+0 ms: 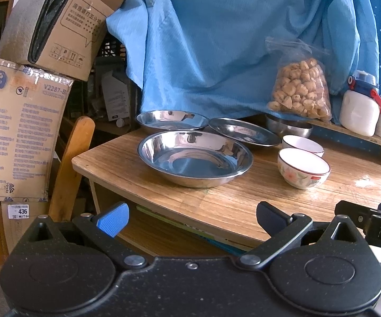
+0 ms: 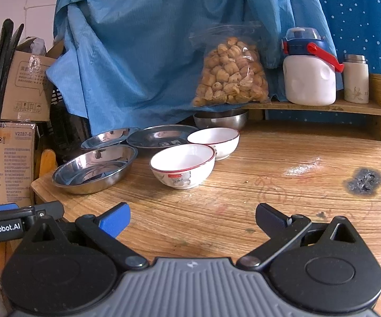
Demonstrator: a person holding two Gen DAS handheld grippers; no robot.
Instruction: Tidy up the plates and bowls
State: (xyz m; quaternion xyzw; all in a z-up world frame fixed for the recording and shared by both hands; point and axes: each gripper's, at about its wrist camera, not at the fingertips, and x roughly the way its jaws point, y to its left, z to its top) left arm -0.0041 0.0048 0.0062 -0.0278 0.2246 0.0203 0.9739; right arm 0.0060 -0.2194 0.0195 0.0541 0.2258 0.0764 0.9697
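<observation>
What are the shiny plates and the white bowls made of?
The plates look like polished steel: they mirror the blue cloth. The white bowls look like glazed ceramic, glossy with a red rim and printed flowers, though they could be melamine.

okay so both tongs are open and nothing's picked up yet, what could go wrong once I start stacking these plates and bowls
1. The nearest steel plate sits close to the table corner; a nudge from the left tongs might push it off.
2. The two white bowls touch or nearly touch, so lifting one with the right tongs could knock the other.
3. The snack bag overhangs the steel bowl, so reaching there may snag it.
</observation>
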